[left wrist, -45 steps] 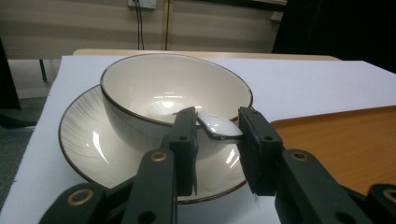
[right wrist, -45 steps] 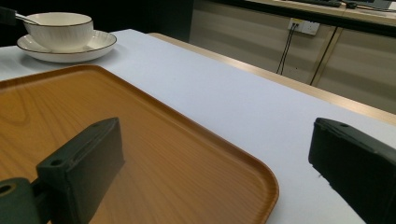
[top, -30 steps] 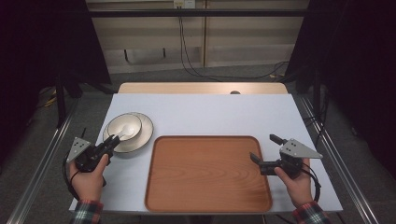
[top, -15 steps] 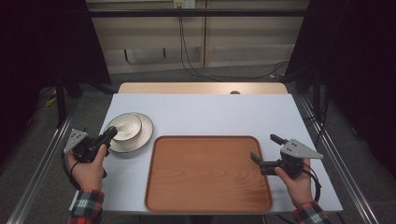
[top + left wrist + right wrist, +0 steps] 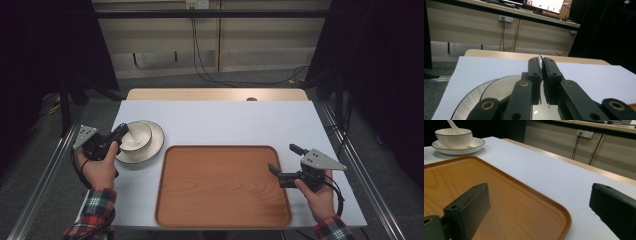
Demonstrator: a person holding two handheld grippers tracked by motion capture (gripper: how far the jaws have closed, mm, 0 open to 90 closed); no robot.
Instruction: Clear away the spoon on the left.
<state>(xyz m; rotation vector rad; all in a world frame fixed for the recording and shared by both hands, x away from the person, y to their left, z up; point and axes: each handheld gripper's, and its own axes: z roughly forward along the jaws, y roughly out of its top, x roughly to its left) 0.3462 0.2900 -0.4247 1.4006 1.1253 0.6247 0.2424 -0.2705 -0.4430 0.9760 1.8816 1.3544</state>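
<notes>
Left gripper (image 5: 539, 62) is pinching the spoon (image 5: 539, 59) over the bowl (image 5: 134, 136) on its plate (image 5: 152, 145); right gripper's (image 5: 282, 161) fingers are spread wide by the tray (image 5: 222, 187).

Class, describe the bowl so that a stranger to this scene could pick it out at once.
Start at the white table and its wooden tray. Just off the tray's far-left corner lies a cream plate, and the bowl stands on it. It is the deep dish with a thin dark rim, a white spoon leaning inside.
</notes>
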